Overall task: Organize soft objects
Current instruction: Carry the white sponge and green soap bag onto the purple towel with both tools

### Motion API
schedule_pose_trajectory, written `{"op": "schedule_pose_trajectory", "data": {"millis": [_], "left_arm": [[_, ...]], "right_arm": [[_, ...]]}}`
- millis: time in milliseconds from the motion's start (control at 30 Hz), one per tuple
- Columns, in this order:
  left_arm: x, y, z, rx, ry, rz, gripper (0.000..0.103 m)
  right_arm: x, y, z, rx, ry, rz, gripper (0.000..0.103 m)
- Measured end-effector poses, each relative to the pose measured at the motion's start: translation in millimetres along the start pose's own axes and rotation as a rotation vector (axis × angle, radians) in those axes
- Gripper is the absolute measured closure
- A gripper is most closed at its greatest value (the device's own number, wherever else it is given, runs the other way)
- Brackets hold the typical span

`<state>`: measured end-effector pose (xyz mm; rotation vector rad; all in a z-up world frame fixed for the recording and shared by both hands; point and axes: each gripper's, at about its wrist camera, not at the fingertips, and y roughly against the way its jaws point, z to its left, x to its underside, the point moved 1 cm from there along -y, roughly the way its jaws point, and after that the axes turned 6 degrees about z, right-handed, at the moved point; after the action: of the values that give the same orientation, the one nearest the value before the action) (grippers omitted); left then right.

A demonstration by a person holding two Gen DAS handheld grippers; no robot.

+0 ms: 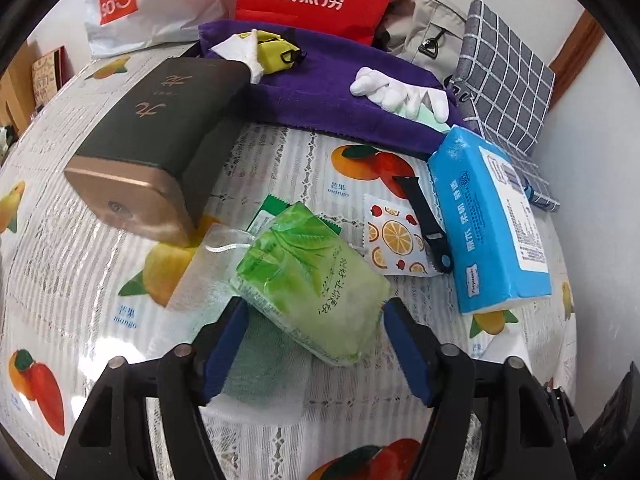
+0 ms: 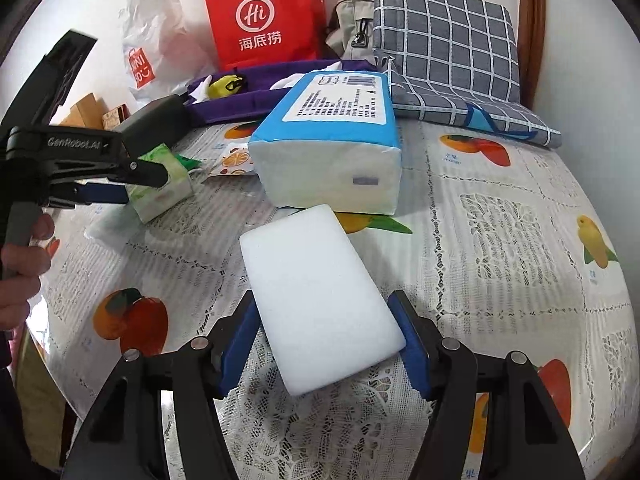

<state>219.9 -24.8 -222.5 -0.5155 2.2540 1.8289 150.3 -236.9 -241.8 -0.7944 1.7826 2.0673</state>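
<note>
A green tissue pack [image 1: 312,280] lies tilted on a sheer mesh bag [image 1: 208,268] on the fruit-print tablecloth [image 1: 72,240]. My left gripper [image 1: 316,304] is open, its blue pads close at the pack's two sides. In the right wrist view that pack [image 2: 160,184] rests on the table between the left gripper's [image 2: 146,184] fingers. My right gripper [image 2: 324,304] is shut on a white sponge block [image 2: 316,292], which sticks out forward above the cloth. A large blue tissue pack [image 2: 332,152] lies just beyond the sponge.
A dark box with a gold end [image 1: 160,140] lies left of the green pack. Farther back, white gloves [image 1: 396,88] and a yellow pouch [image 1: 276,50] lie on a purple cloth [image 1: 320,92]. A checked cushion [image 2: 444,48], a red bag [image 2: 264,16] and a watch strap [image 1: 424,216] are nearby.
</note>
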Motion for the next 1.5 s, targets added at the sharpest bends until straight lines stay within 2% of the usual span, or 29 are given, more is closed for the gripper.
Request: {"op": "schedule_pose_trajectory", "data": {"millis": [133,200,233,267,300,400,500,633,767,867,933,1000,1033,1267,1400,1500], "left_arm": [[1,-3,-9,-0.03,-0.069,-0.04,0.034],[2,-4,-11,-0.048,-0.094,-0.049,0.044],[2,-4,-11,-0.047,-0.099,-0.051,0.046],[3,-3,-10,-0.038,-0.1,-0.053,0.048],[2,-2,-9,-0.029,-0.098,-0.053,0.055],[3,2,-3,0.01,-0.094,-0.046,0.065],[7,8,3,0.035,-0.104,-0.036,0.069],[14,18,14,0.048,-0.114,-0.03,0.07],[22,27,37,0.094,-0.071,-0.008,0.07],[30,32,52,0.086,-0.052,0.01,0.07],[35,32,60,0.07,-0.034,0.026,0.065],[37,31,66,0.062,-0.013,0.042,0.039],[38,32,67,0.072,-0.005,0.036,0.037],[32,30,54,0.06,0.02,0.033,0.033],[27,24,44,0.034,0.021,0.036,0.033],[21,18,34,-0.001,0.021,0.045,0.033]], "right_arm": [[-1,-2,2,0.012,0.012,0.001,0.036],[-1,-2,1,0.009,0.009,0.003,0.036],[-1,-2,2,0.009,0.007,0.003,0.036],[-1,-2,2,0.011,0.006,0.003,0.036],[-2,-2,3,0.015,0.008,0.004,0.036],[-2,-3,4,0.026,0.013,0.006,0.036],[-3,-3,3,0.027,0.005,0.008,0.038],[-3,-2,3,0.034,-0.004,0.014,0.039],[-1,0,4,0.036,-0.005,0.022,0.04],[1,1,5,0.035,-0.008,0.025,0.04],[3,2,5,0.037,-0.01,0.026,0.04],[3,2,6,0.04,-0.008,0.028,0.04],[4,2,7,0.042,-0.007,0.028,0.04],[6,4,6,0.032,-0.013,0.033,0.041],[4,8,-2,-0.017,-0.062,0.037,0.043],[1,13,-2,0.012,-0.046,0.024,0.043]]}}
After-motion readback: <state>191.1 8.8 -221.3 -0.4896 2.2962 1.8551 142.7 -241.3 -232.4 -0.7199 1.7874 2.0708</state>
